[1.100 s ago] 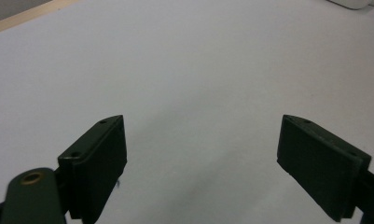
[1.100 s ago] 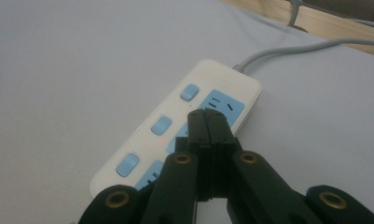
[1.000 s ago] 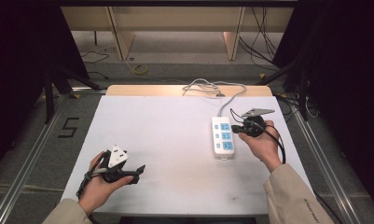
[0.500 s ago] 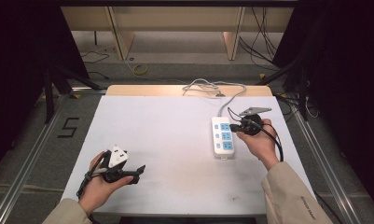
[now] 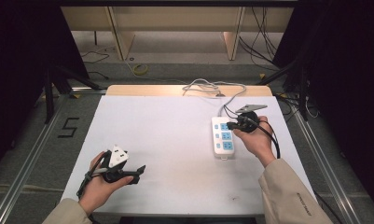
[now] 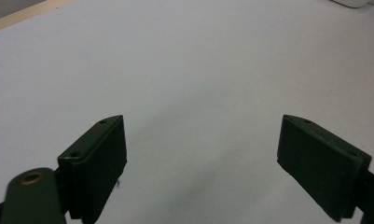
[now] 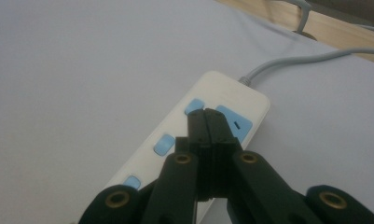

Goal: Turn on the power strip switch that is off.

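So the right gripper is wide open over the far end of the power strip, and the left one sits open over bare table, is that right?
Not quite. The right gripper is shut, not open: the right gripper view shows its jaws pressed together over the far end of the power strip. The left gripper is open over bare table, as you said.

The power strip [image 5: 223, 136] lies on the right half of the surface [image 5: 175, 140], its cord [image 5: 208, 87] running back over the far edge. The right gripper [image 5: 232, 125] hangs over its far end; the left gripper [image 5: 140, 170] sits near the front left.
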Demonstrator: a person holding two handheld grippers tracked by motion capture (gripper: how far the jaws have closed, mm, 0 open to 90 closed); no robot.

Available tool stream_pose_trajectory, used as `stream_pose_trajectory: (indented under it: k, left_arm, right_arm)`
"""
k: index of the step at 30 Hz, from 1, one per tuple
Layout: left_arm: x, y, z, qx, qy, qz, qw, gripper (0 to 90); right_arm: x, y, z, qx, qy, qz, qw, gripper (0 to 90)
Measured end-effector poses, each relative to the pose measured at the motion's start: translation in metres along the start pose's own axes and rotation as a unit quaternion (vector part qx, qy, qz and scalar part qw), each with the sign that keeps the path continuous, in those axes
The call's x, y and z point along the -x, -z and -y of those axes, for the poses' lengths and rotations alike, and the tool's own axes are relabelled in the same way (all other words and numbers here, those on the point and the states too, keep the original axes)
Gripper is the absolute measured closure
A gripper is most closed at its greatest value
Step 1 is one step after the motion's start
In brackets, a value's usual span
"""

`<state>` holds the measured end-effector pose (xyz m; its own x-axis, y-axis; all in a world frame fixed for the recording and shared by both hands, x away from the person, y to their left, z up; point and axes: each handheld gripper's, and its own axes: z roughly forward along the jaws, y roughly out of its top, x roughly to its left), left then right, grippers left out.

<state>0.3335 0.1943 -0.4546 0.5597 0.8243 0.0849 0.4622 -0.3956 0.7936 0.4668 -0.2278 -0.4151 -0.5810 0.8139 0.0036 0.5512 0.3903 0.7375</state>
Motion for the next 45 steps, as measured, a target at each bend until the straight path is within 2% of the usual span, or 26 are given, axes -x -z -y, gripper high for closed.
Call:
stream_pose_trajectory:
  k: [45]
  left_arm:
    - [0.001, -0.001, 0.0, -0.003, -0.004, 0.002, 1.0, 15.3]
  right_arm:
    - [-0.005, -0.017, -0.021, -0.021, 0.013, -0.001, 0.9997, 90.0]
